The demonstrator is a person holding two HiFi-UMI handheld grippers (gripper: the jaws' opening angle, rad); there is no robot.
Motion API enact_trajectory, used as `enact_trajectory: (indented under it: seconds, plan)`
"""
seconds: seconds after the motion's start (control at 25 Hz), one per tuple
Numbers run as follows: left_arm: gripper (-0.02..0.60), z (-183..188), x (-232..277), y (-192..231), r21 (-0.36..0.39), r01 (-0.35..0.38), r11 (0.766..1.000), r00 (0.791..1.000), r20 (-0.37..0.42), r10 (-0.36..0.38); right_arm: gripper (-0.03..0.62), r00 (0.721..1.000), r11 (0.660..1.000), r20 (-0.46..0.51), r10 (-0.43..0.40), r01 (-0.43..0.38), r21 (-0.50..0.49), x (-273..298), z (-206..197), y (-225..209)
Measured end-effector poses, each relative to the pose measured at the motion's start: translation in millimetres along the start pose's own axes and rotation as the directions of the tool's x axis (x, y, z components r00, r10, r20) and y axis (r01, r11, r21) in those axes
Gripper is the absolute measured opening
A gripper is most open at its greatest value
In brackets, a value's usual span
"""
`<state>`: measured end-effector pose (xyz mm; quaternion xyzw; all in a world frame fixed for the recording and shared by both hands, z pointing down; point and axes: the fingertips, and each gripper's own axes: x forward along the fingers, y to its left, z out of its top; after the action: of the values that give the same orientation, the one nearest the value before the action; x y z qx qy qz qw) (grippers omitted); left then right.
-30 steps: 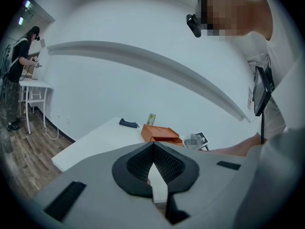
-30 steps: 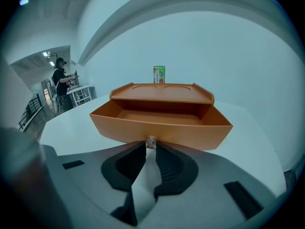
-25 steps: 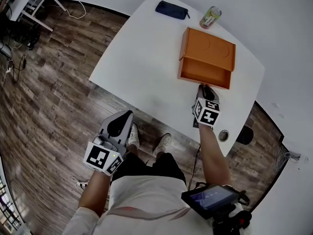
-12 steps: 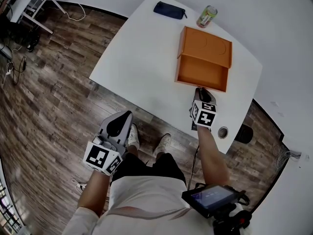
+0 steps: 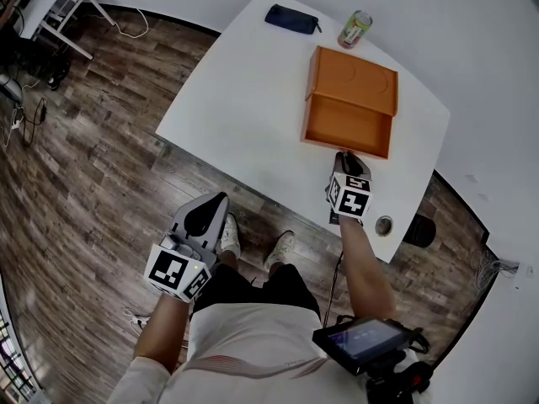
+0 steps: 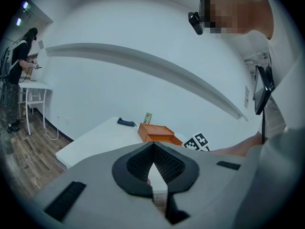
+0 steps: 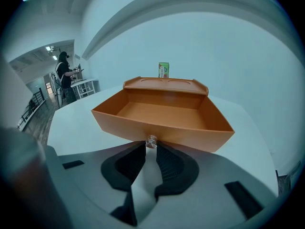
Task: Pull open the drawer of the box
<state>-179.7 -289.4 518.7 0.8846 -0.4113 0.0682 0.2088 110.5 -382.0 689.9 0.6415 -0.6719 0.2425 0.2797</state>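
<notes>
The right claw (image 7: 151, 148), nearly closed, pinches the small clear knob (image 7: 151, 140), a slippery-looking but sole handhold on the seemingly light, stiff drawer (image 7: 162, 128).

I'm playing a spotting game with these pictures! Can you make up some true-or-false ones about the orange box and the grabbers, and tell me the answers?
1. The orange drawer is pulled open and has nothing in it. True.
2. The right gripper pinches the drawer's little knob. True.
3. The left gripper holds the can. False: it is shut on nothing, away from the table; the can stands beyond the box.
4. The dark pouch lies inside the drawer. False: it lies on the table near the can.
</notes>
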Motion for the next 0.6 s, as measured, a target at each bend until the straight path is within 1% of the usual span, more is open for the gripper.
enact_trajectory:
  seconds: [0.16, 0.24, 0.32, 0.4, 0.52, 0.6]
  plan:
    - [0.008, 2, -2, -1, 0.003, -0.001, 1.0, 1.0, 0.001, 0.001, 0.079, 1.0, 1.0, 0.017, 0.011, -0.011, 0.024, -6, 3, -2]
    - [0.009, 4, -3, -3, 0.007, 0.001, 1.0, 1.0, 0.008, -0.001, 0.08, 0.999, 0.999, 0.041, 0.01, -0.011, 0.042, -17, 6, -4]
    - [0.009, 11, -4, -7, 0.019, 0.008, 1.0, 1.0, 0.023, -0.008, 0.08, 0.995, 0.998, 0.098, -0.005, -0.001, 0.063, -36, 14, -9]
    - [0.008, 20, -5, -14, 0.032, 0.013, 0.999, 0.999, 0.038, -0.015, 0.079, 0.985, 0.997, 0.175, -0.009, -0.004, 0.073, -62, 27, -14]
    - [0.009, 36, -5, -31, 0.054, 0.019, 0.998, 0.998, 0.064, -0.022, 0.071, 0.962, 0.998, 0.273, -0.003, -0.015, 0.066, -106, 47, -21]
    - [0.009, 45, -4, -44, 0.068, 0.022, 0.997, 0.996, 0.082, -0.027, 0.041, 0.943, 0.998, 0.332, -0.004, -0.017, 0.061, -136, 61, -28]
